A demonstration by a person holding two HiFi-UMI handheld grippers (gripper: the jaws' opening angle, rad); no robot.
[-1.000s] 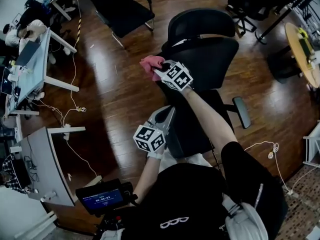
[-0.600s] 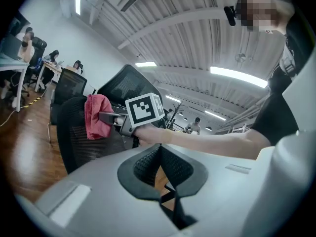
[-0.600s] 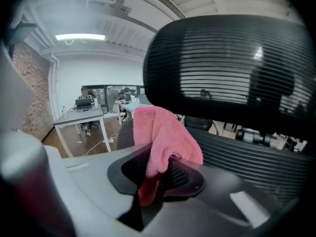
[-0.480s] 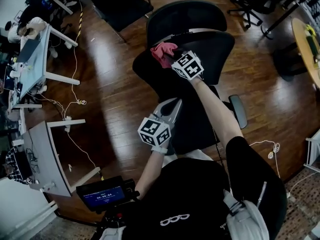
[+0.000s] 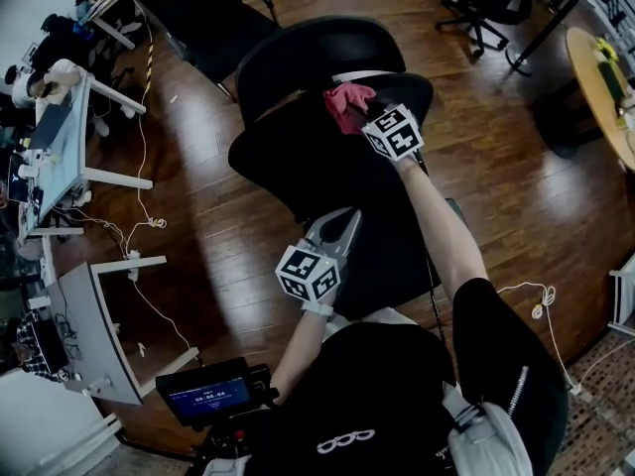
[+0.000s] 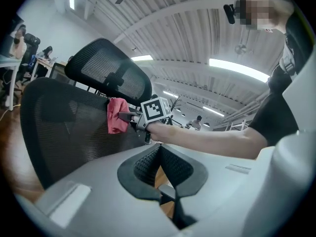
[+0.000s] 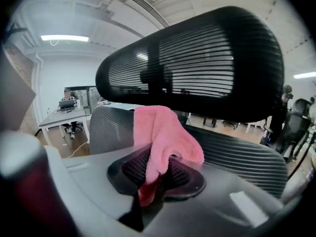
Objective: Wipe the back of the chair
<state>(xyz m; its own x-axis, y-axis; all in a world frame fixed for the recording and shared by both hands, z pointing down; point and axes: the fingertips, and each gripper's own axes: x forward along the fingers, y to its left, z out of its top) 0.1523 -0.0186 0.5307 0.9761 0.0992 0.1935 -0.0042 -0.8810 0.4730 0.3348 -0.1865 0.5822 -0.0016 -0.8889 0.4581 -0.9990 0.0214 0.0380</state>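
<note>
Pink fluffy cloth (image 5: 347, 102) is pinched in jaws of right gripper (image 5: 365, 116), pressed on black mesh chair back (image 5: 288, 162) (just under headrest (image 5: 313, 53)). Left gripper (image 5: 343, 220) is held lower, jaws pressed together, empty.

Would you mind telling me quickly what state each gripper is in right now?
Left gripper: closed, nothing between its jaws.
Right gripper: closed, holding the pink cloth.

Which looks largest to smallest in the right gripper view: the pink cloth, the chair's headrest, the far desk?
1. headrest
2. pink cloth
3. desk
Cloth sits nearest the camera, desk far off, so this ranks apparent size only.
</note>
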